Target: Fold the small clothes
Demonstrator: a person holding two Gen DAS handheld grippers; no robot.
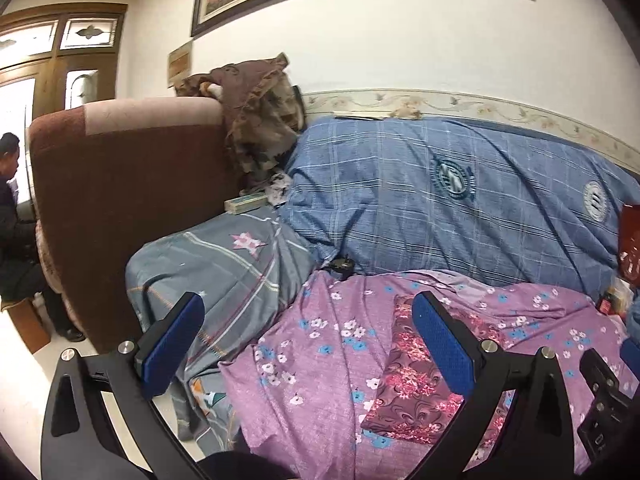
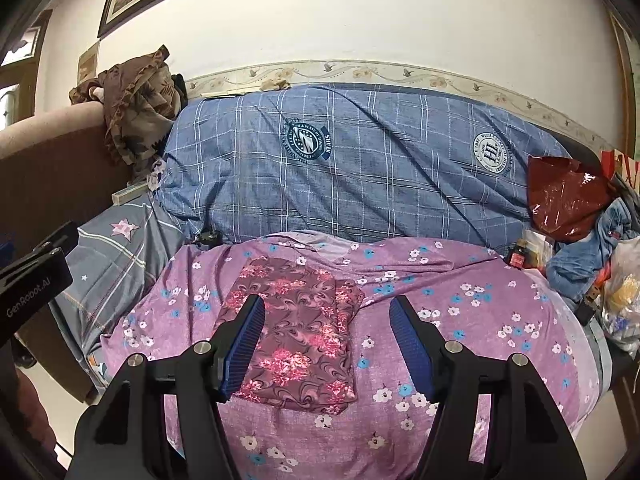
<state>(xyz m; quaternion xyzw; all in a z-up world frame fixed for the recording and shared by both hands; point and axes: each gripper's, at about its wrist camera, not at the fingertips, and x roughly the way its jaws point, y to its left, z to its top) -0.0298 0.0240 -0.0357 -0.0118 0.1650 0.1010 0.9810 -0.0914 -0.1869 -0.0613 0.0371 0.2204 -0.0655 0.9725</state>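
Note:
A small maroon garment with pink flowers lies folded into a neat rectangle on the purple flowered sheet. My right gripper hovers just above it, open and empty; its left finger overlaps the garment's left edge, and its right finger stands over bare sheet. In the left wrist view the same folded garment lies at lower right, partly behind the right finger of my left gripper. That gripper is wide open and holds nothing. It sits to the left of the garment.
A blue checked quilt is heaped behind the sheet. A grey star pillow and a brown upholstered bed end stand on the left. A red plastic bag and loose clutter crowd the right edge. A person sits far left.

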